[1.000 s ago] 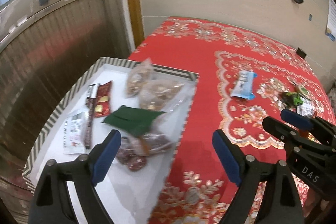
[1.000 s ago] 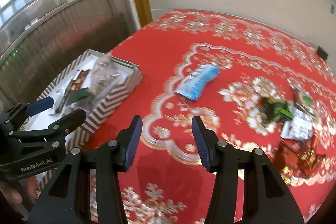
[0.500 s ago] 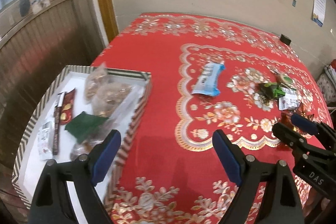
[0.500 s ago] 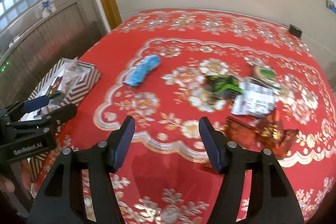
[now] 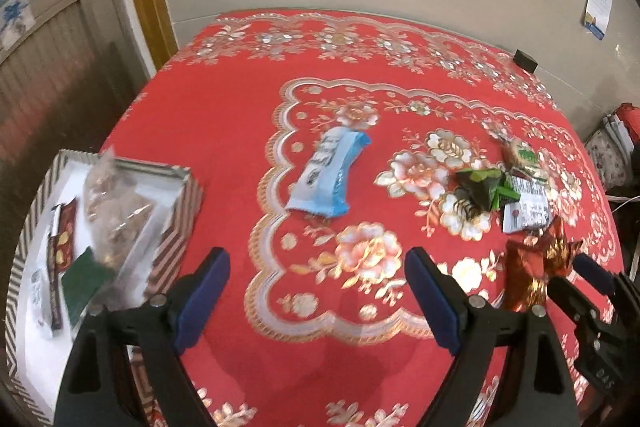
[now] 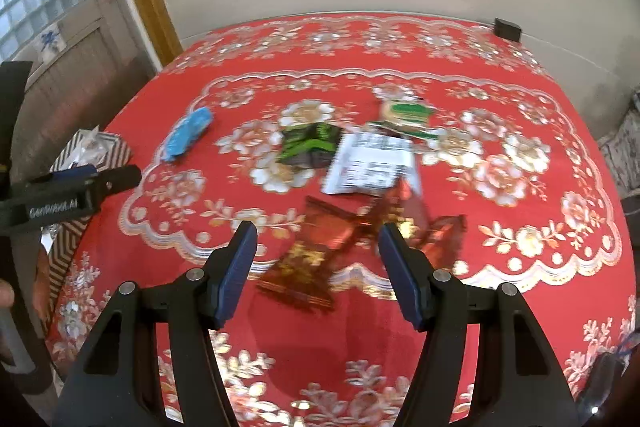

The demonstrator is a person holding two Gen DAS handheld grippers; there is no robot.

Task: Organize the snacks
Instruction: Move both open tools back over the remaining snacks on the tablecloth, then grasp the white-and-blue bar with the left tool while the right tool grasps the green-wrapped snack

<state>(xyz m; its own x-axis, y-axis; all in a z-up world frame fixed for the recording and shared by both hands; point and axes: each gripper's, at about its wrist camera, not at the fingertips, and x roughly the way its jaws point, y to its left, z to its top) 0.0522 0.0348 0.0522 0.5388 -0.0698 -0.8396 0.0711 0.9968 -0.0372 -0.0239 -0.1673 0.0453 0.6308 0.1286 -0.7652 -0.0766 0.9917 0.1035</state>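
The red-and-gold snack packets lie crumpled on the red tabletop, just ahead of the right tongs — from the wrist view they sit in line with the gap, though the tongs hang above them and touch nothing. Those jaws stand released, empty. Behind the red packets lie a white packet, a green-and-black one and a green-labelled one, all crowded together; the blue wrapper lies apart, nearer the striped box that already holds several snacks.

The risk, I'd say, is the clutter: the foil looks slippery and the red packets overlap, so a pinch could catch two or only a loose corner — and drop it on the way. The left tongs are spread wide and empty, over bare cloth short of the blue wrapper.
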